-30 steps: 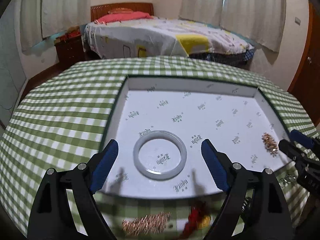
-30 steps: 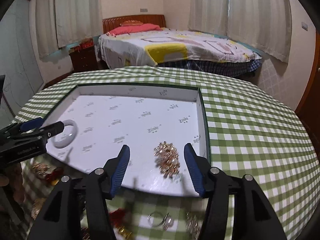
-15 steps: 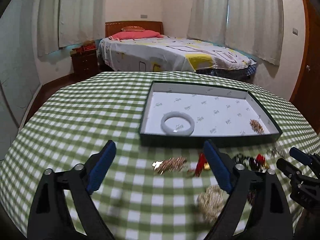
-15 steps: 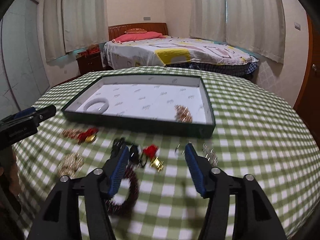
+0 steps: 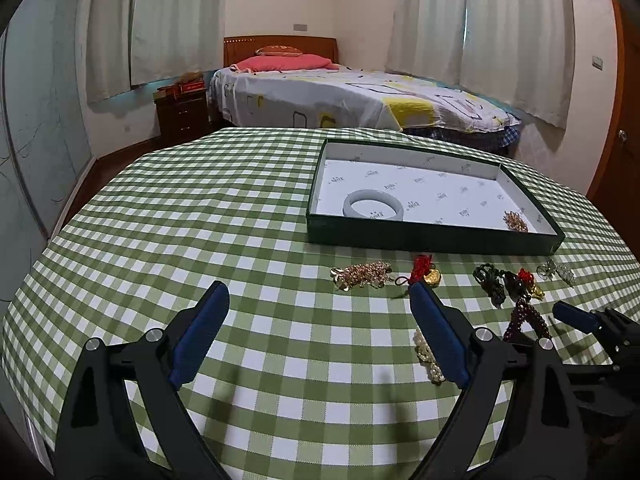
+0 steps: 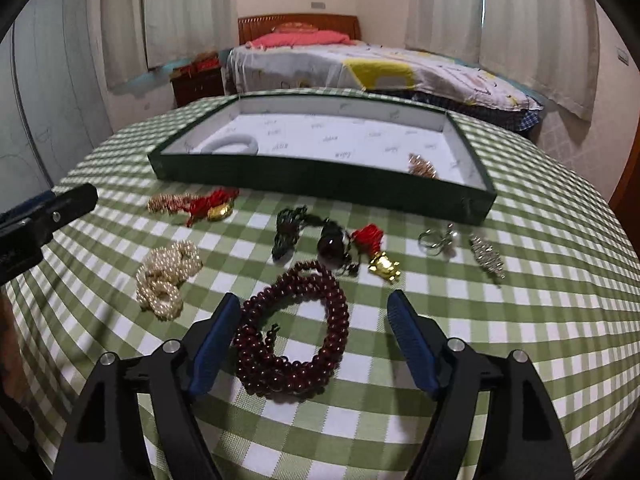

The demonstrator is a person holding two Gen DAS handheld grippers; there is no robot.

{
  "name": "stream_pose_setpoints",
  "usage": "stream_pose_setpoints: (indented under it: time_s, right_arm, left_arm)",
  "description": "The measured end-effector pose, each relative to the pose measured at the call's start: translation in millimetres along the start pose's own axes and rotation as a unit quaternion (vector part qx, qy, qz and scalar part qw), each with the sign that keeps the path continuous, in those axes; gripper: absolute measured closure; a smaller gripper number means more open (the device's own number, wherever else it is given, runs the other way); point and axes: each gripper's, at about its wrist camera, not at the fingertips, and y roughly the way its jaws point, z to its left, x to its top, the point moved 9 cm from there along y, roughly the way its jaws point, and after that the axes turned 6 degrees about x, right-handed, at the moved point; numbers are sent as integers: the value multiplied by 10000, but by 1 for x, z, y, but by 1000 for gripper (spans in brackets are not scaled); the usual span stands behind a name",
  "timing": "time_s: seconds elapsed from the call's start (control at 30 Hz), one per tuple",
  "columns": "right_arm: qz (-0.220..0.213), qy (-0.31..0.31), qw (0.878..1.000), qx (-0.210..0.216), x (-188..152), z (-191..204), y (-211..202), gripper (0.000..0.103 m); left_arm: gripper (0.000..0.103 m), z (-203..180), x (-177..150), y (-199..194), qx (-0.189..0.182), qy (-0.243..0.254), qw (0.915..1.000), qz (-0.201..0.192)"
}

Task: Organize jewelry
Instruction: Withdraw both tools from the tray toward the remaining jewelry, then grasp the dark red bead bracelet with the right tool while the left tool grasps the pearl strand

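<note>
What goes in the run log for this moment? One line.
left tongs open, empty | right tongs opening over dark red bead bracelet | white bangle in green tray

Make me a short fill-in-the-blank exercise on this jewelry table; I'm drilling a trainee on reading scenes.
1. The white bangle lies inside the dark green ____.
2. The coil of dark red beads lies on the cloth between the fingers of the ____ tool.
3. The tablecloth is checked white and ____.
4. Besides the bangle, the tray holds ____ other piece, a rose-gold cluster.

Missing words: tray; right; green; one
</note>
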Motion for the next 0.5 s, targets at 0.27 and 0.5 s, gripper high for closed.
stream_pose_setpoints:
  time_s: [0.27,0.5]
  right_arm:
    - [92,-145,9998,98,-6,6,1,40]
    - [51,-151,9994,312,-8,7,-5,77]
  left_arm:
    - [13,-14,-8,6,-88,137,9997,184]
    - [13,-27,-17,11,-197,205,9989,367]
